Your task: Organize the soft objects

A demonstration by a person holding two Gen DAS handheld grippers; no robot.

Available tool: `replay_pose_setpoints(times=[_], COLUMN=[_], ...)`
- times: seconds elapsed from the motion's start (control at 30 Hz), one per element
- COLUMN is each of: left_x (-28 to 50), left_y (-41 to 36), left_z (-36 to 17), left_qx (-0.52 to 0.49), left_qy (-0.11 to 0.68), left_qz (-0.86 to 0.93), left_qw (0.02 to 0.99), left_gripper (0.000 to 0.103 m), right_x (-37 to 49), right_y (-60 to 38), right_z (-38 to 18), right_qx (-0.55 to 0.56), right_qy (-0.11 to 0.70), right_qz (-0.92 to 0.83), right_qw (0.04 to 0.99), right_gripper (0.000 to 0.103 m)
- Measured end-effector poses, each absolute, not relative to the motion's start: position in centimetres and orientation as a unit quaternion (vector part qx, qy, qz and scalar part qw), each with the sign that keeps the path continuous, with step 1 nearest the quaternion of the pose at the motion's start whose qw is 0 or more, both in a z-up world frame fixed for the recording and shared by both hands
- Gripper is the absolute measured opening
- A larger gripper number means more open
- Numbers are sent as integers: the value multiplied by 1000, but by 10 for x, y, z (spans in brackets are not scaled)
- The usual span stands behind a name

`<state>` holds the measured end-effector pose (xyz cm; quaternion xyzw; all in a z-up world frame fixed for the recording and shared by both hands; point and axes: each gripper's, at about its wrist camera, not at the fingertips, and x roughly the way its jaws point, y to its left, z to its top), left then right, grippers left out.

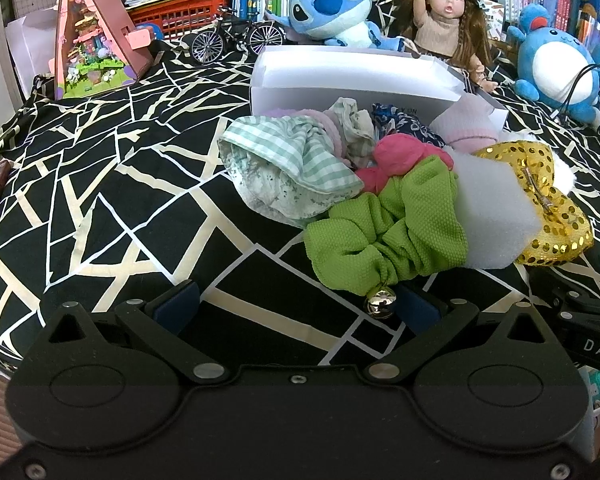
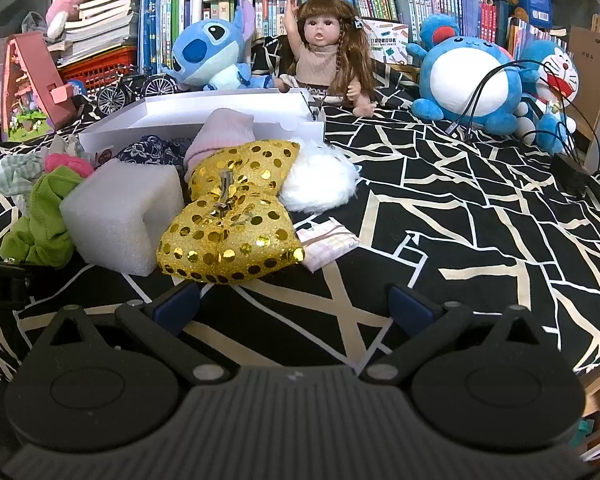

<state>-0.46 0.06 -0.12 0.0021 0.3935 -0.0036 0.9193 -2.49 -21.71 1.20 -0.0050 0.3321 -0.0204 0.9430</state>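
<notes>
**Both jaws wide and empty before the heap of soft items**

Nearest my left lens, my left gripper [image 1: 298,304] stands with jaws wide apart and nothing between them; only the black-and-cream patterned cloth [image 1: 100,184] shows in the gap. My right gripper [image 2: 296,304] is likewise spread wide and empty, low over the same cloth.

Items noted, largest first:

- White box [image 1: 352,76], open, at the rear of the heap, with some fabric pieces lying in its mouth.
- Checked green cloth [image 1: 288,160], crumpled, on the left side of the heap, against the box front.
- White foam block [image 2: 120,216], resting on the cloth between the green scrunchie and the gold bow, touching both.
- Gold sequin bow [image 2: 232,216], clip side up, leaning on the foam block, just ahead of my right gripper's left finger.
- Green scrunchie [image 1: 384,232], at the front of the heap; its small metal bell [image 1: 379,300] hangs just at the inner edge of my left gripper's right finger. Whether they touch, I cannot tell.
- White fluffy pompom [image 2: 320,184], behind the bow on its right, touching it.
- Pink fabric piece [image 1: 400,158], wedged between the checked cloth and the scrunchie.
- Pale pink sock [image 2: 224,132], lying over the box edge, behind the bow.
- Folded striped cloth [image 2: 328,244], flat, tucked under the bow's right corner.

Behind the box sit a blue plush [image 1: 332,4] and a doll [image 1: 444,12], both upright.
</notes>
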Motion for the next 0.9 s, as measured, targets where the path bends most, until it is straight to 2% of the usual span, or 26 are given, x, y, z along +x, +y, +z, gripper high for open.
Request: replay_pose_setpoints(times=[0.27, 0.37, 0.43, 0.6, 0.67, 0.7, 0.9], left_x=[-4, -5, -7, -11, -12, -11, -11], left_y=[6, 7, 10, 13, 12, 12, 11], left_z=[0, 4, 10, 25, 29, 30, 31], left_qx=[8, 2, -11, -35, -40, -43, -63], left_qy=[391, 392, 387, 361, 353, 352, 356], left_qz=[-15, -23, -36, -60, -68, -70, -94], left_qw=[920, 919, 921, 930, 932, 932, 928], left_gripper=[101, 98, 97, 83, 72, 70, 54], right_x=[-26, -30, -32, -31, -28, -26, -21], right_y=[-218, -219, -217, -210, -208, -207, -197], right_z=[15, 20, 25, 37, 38, 38, 35], right_qx=[-6, 1, -2, -17, -20, -21, -32], right_qy=[325, 308, 287, 256, 255, 256, 259], right_qz=[5, 30, 40, 46, 48, 50, 62], right_qw=[946, 951, 957, 965, 966, 965, 963], right_gripper=[103, 96, 96, 87, 83, 81, 78])
